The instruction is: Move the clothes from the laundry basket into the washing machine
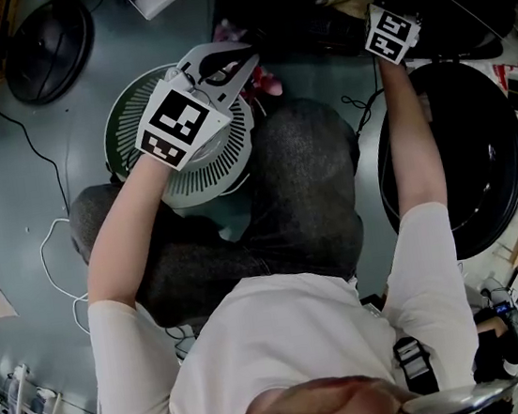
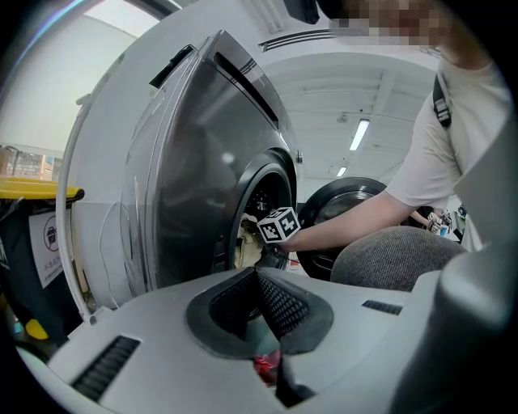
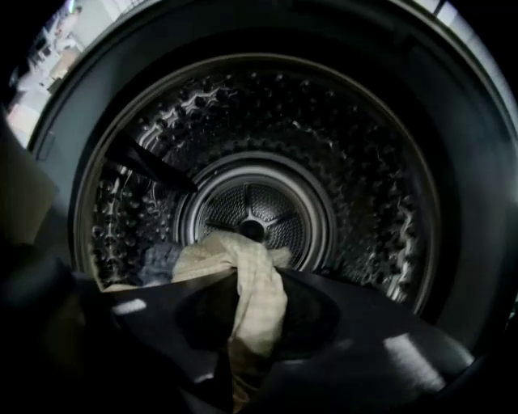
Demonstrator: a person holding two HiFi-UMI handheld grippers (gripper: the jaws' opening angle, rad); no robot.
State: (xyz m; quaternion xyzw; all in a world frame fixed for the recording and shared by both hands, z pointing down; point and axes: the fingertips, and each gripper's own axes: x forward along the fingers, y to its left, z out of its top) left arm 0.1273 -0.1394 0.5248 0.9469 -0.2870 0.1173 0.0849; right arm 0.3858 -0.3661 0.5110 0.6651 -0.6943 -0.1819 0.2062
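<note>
Both grippers are in sight. My right gripper [image 3: 247,283] is clamped on a pale yellow checked cloth [image 3: 257,303]. In the right gripper view the fabric is pinched between the jaws at 6 o'clock and bunches up over their tips toward the middle of the drum [image 3: 380,202]. A grey-blue garment [image 3: 159,260] lies low in the drum at about 8 o'clock. In the left gripper view, that same gripper reaches into the mouth of the washing machine [image 2: 194,162], with the open door [image 2: 344,202] at its 3 o'clock.

My left gripper [image 2: 257,279] has its jaws together, pads meeting at the tips. A scrap of red fabric [image 2: 265,368] shows through the gap beneath them, and I cannot tell whether it touches. In the head view this gripper hangs over the laundry basket [image 1: 128,110] at 11 o'clock, with pink clothes [image 1: 268,81] just beside its tips.
</note>
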